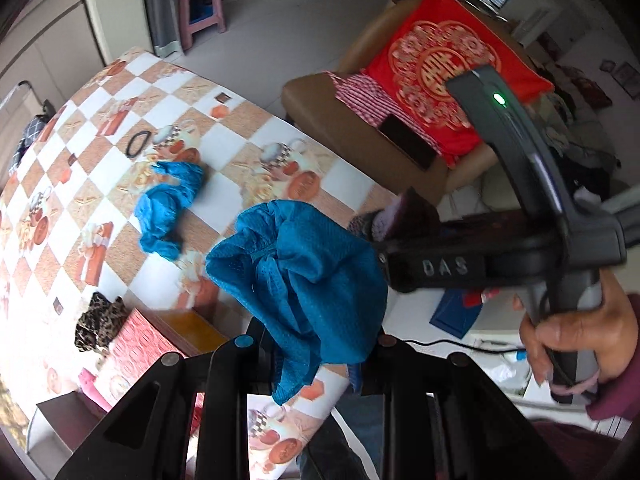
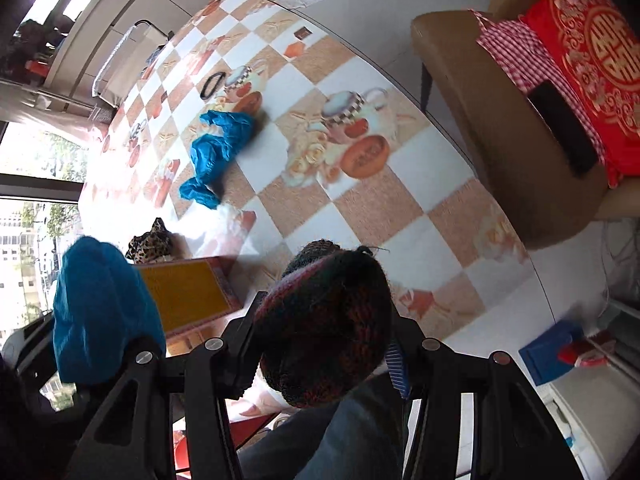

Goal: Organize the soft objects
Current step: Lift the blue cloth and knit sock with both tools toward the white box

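My left gripper (image 1: 316, 356) is shut on a blue mesh cloth (image 1: 304, 276) and holds it above the table's near edge; the same cloth shows at the left of the right wrist view (image 2: 100, 312). My right gripper (image 2: 324, 344) is shut on a dark red-and-black knitted item (image 2: 328, 324), also held above the table; the right gripper shows in the left wrist view (image 1: 400, 224) beside the blue cloth. A second blue cloth (image 1: 168, 208) (image 2: 218, 152) lies crumpled on the checkered table (image 1: 248, 152) (image 2: 400, 184). A leopard-print fabric piece (image 1: 98, 322) (image 2: 152, 242) lies near a box.
A red patterned box with a yellow inside (image 1: 176, 332) (image 2: 184, 296) sits at the table's near edge. A black hair tie (image 1: 138, 144) (image 2: 212, 82) lies farther back. A brown chair (image 1: 360, 136) (image 2: 500, 140) with a red cushion and a phone stands to the right of the table.
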Demonstrator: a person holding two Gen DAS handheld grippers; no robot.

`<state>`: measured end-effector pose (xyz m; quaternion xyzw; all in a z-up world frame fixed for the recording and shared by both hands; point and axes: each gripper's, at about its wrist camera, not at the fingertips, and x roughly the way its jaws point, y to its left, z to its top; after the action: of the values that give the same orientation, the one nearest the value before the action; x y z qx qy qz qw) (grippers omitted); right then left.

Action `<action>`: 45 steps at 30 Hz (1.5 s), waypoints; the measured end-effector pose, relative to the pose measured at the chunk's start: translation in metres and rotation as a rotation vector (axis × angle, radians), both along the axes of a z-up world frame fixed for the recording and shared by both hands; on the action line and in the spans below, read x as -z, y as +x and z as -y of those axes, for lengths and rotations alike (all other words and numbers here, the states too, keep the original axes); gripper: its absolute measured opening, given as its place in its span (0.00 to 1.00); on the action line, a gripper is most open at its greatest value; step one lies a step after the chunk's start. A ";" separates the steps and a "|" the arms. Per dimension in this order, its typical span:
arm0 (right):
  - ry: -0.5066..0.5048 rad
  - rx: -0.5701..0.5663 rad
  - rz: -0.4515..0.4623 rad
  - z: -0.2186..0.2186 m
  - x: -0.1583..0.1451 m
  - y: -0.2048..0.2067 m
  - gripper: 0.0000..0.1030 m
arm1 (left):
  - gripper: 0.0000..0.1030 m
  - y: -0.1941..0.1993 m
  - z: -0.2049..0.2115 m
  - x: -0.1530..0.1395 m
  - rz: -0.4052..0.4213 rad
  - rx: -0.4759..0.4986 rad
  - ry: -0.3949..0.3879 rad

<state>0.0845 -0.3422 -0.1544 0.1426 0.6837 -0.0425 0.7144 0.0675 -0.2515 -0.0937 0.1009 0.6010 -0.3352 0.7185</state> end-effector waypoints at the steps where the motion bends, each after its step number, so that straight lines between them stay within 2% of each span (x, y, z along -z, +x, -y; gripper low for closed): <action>1: -0.005 0.002 -0.004 0.000 0.001 -0.004 0.52 | 0.26 -0.008 -0.001 0.000 0.003 0.019 -0.001; 8: -0.015 -0.016 -0.018 -0.015 0.004 -0.025 0.52 | 0.27 -0.055 -0.020 0.008 -0.009 0.082 0.012; 16: -0.008 -0.150 -0.049 -0.066 0.013 -0.044 0.52 | 0.26 -0.084 -0.073 0.017 -0.022 0.006 0.033; 22: -0.001 -0.288 -0.079 -0.112 0.022 -0.053 0.52 | 0.26 -0.101 -0.119 0.023 -0.042 -0.114 0.052; 31: 0.028 -0.521 -0.129 -0.184 0.040 -0.063 0.52 | 0.26 -0.113 -0.183 0.019 -0.045 -0.356 0.044; 38: 0.016 -0.696 -0.130 -0.237 0.038 -0.067 0.52 | 0.26 -0.118 -0.219 0.012 -0.033 -0.500 0.032; 45: 0.020 -0.802 -0.114 -0.272 0.030 -0.067 0.52 | 0.26 -0.125 -0.253 0.004 -0.009 -0.638 0.025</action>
<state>0.0174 -0.0706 -0.1839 -0.1314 0.7240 0.2384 0.6338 -0.0577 0.0012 -0.0980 -0.0855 0.6095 -0.0858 0.7834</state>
